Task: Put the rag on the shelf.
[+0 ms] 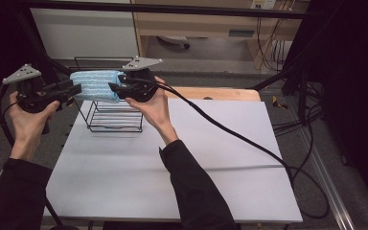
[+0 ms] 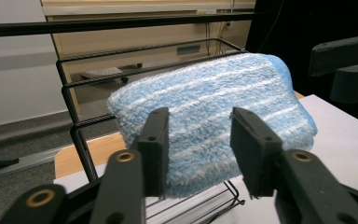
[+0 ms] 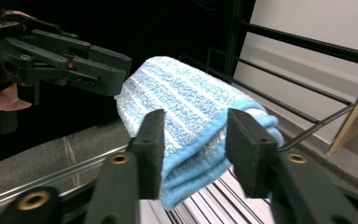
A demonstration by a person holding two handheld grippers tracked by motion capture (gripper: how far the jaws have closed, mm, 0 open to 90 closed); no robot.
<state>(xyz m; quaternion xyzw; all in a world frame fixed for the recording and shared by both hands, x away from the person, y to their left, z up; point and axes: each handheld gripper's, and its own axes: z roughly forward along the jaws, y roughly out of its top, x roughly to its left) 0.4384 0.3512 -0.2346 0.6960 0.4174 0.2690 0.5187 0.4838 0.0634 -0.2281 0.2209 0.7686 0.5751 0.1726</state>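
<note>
left arm: comes up from about 7 o'clock in the high view, black sleeve, bare wrist, bent a bit inward
left hand (image 1: 26, 117): wrapped round the handle, thumb side up
left gripper (image 1: 76, 89): held up in the air, pointing toward 3 o'clock, jaws apart with a clear gap in its own view
right arm: comes in from 6 o'clock, angles up toward 11, sleeve ends just short of the wrist
right hand (image 1: 154, 106): cupped under its gripper, fingers curled round
right gripper (image 1: 112, 88): pointing toward 9 o'clock, facing the left one, tips near each other but apart, jaws spread too
</note>
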